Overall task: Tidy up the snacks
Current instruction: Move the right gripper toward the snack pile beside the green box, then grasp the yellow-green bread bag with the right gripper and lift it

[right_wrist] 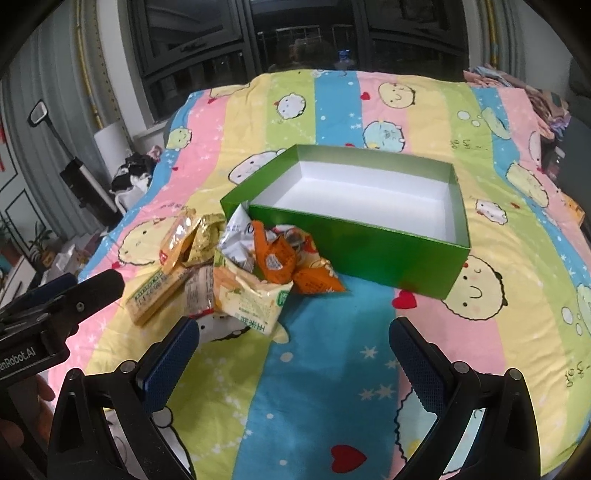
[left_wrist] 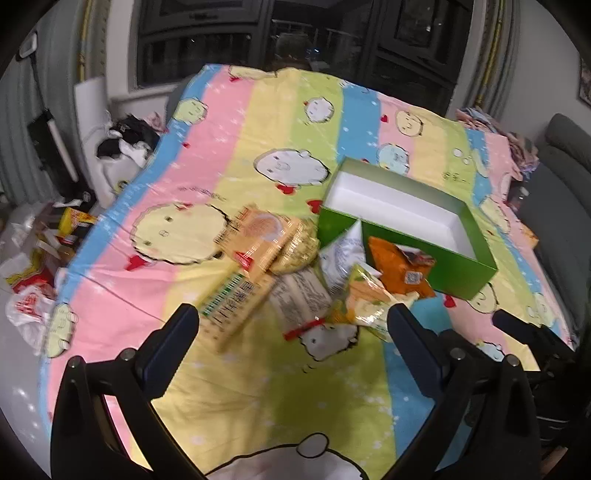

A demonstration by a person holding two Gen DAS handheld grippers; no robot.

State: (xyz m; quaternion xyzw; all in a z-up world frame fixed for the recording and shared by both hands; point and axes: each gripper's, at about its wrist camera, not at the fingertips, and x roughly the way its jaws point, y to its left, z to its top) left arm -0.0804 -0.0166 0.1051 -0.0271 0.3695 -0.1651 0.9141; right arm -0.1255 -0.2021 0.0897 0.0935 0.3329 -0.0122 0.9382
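An open green box (right_wrist: 354,247) with a white inside stands empty on the striped cartoon bedspread (right_wrist: 332,369); it also shows in the left wrist view (left_wrist: 458,269). A pile of snack packets lies at its left front corner: an orange packet (right_wrist: 280,262), a yellow-green packet (right_wrist: 255,302), a golden packet (right_wrist: 177,240) and a long yellow box (right_wrist: 155,295). The left wrist view shows the same pile, with the orange packet (left_wrist: 399,266) and long yellow box (left_wrist: 232,306). My left gripper (left_wrist: 291,325) is open just short of the pile. My right gripper (right_wrist: 293,336) is open and empty, short of the box.
The left gripper's body (right_wrist: 62,306) shows at the left of the right wrist view. Clutter and bags (left_wrist: 33,280) lie on the floor left of the bed. A dark window (right_wrist: 295,33) is behind. Clothes (right_wrist: 546,96) and a grey seat (left_wrist: 554,192) are at the right.
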